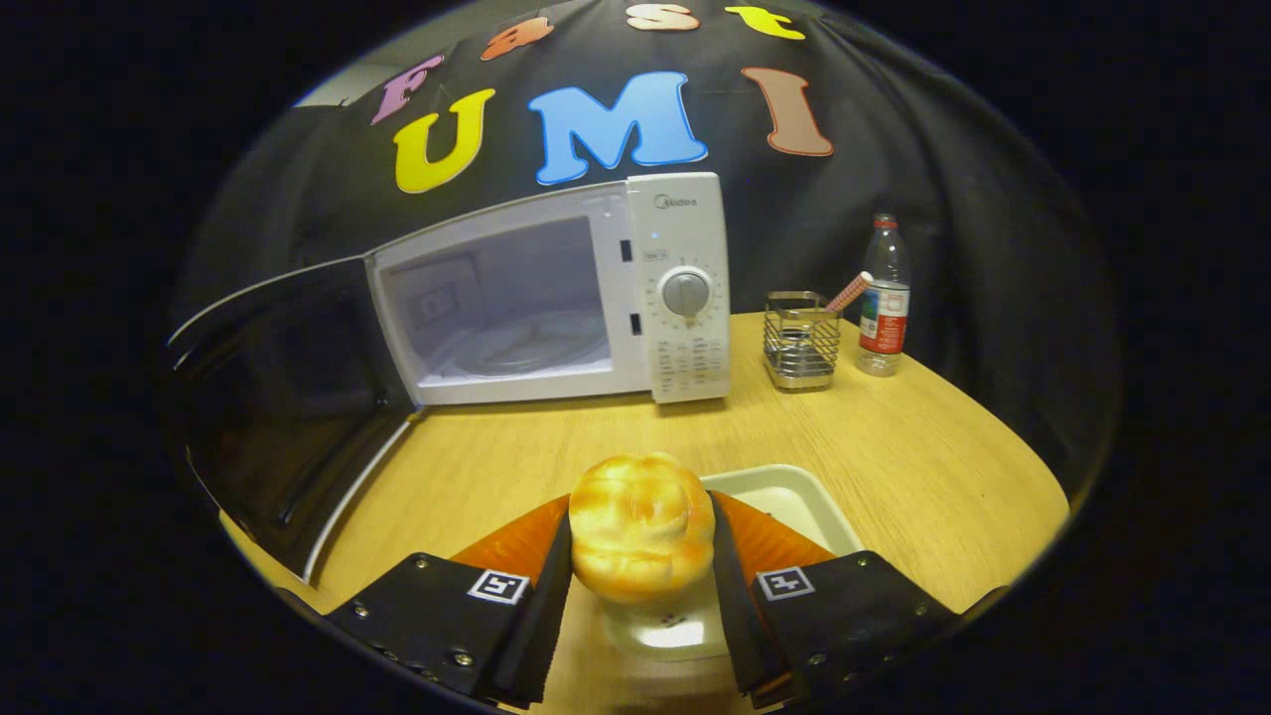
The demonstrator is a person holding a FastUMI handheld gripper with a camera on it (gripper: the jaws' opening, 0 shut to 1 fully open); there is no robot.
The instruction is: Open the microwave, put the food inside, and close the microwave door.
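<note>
Camera rides hand-held gripper, low, facing microwave.

Dim overall, with warm yellowish light from above; bright glare on the white tray at 6 o'clock; soft sheen on the bread roll; strong fisheye bending toward 3 and 9 o'clock; dark microwave door nearly lost in shadow at 9 o'clock; centre fairly sharp, rim soft.

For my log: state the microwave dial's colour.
Grey dial on the white microwave, gripper view.
</note>
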